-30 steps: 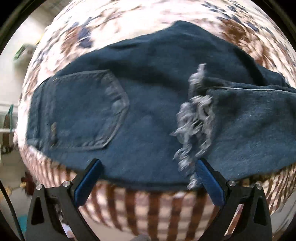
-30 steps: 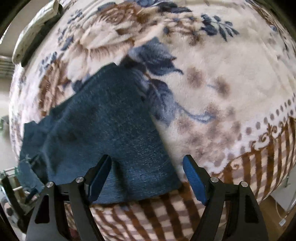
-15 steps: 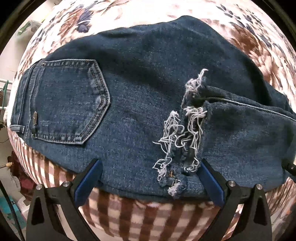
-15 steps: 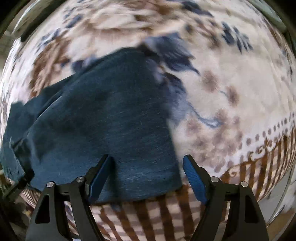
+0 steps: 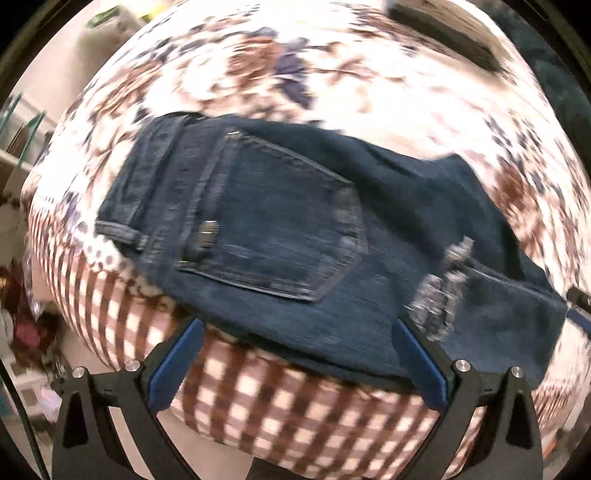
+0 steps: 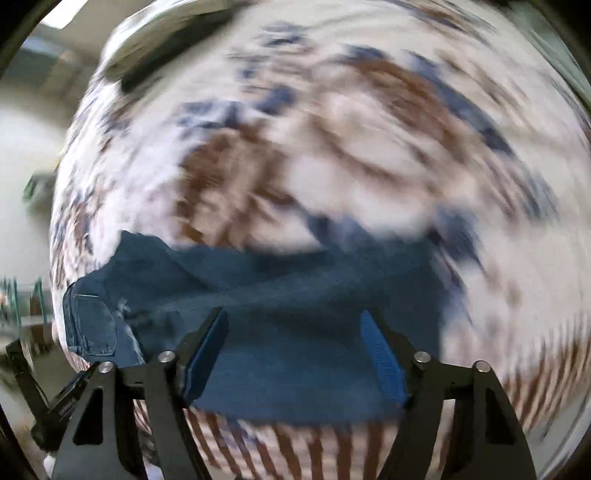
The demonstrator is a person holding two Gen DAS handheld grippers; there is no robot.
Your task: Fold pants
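Dark blue jeans (image 5: 303, 236) lie folded on a flowered blanket. In the left wrist view the back pocket (image 5: 273, 221) faces up at the waist end, and a frayed hem (image 5: 439, 291) lies over the leg to the right. My left gripper (image 5: 295, 332) is open and empty above the near edge of the jeans. In the right wrist view the jeans (image 6: 280, 325) fill the lower middle, blurred. My right gripper (image 6: 293, 325) is open and empty over the folded leg end.
The flowered blanket (image 5: 280, 66) has a brown checked border (image 5: 280, 406) along its near edge, which drops off to the floor. Cluttered shelves stand at the far left (image 5: 14, 155). A dark object lies at the blanket's far edge (image 5: 450, 33).
Both views have swung. The left gripper has moved toward the waist end, with the pocket now centred. The right gripper has moved in over the folded leg end. Both stay open.
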